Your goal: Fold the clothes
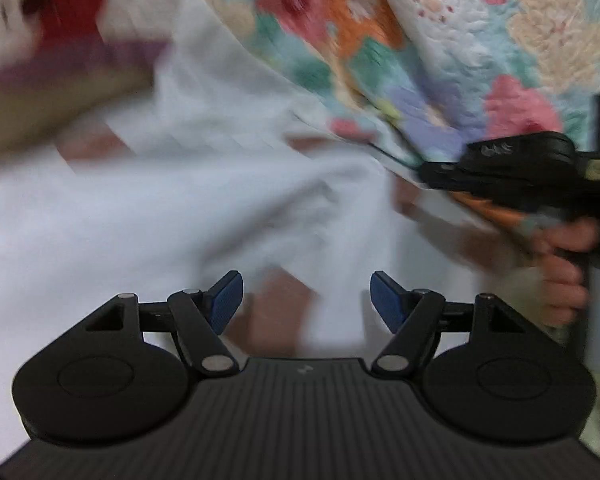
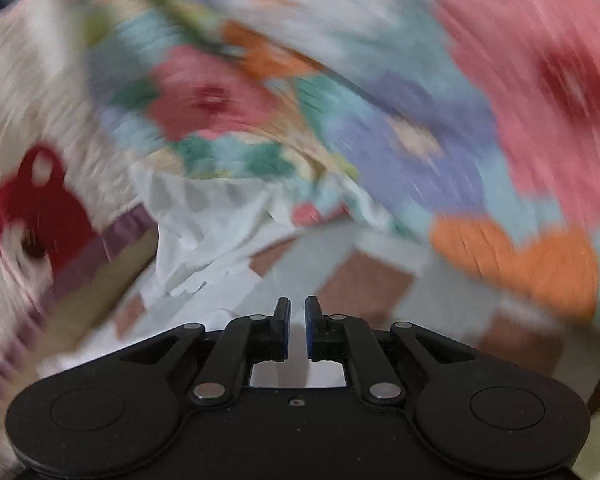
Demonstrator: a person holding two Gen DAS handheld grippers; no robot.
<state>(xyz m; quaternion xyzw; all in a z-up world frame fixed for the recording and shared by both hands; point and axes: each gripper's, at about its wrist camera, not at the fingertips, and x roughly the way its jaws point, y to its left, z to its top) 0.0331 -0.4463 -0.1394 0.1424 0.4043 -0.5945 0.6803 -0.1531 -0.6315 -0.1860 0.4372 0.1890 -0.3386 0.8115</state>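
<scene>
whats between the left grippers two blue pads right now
Nothing is gripped. In the left wrist view the left gripper is open, and only the white-and-brown garment lying beyond shows through the gap.

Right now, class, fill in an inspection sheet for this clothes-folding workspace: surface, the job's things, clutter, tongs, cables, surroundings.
Surface: flowered quilt, colourful patches, rumpled.
Job's things: white and brown checked garment, crumpled on the quilt, not yet folded.
Clutter: red and white soft item at the far left, too blurred to name.
Tongs: left tongs open over the garment, nothing between them; right tongs with a narrow gap, empty, held in a hand.
Cables: nothing seen.
Surroundings: nothing seen beyond the bedding; both views blurred.
</scene>
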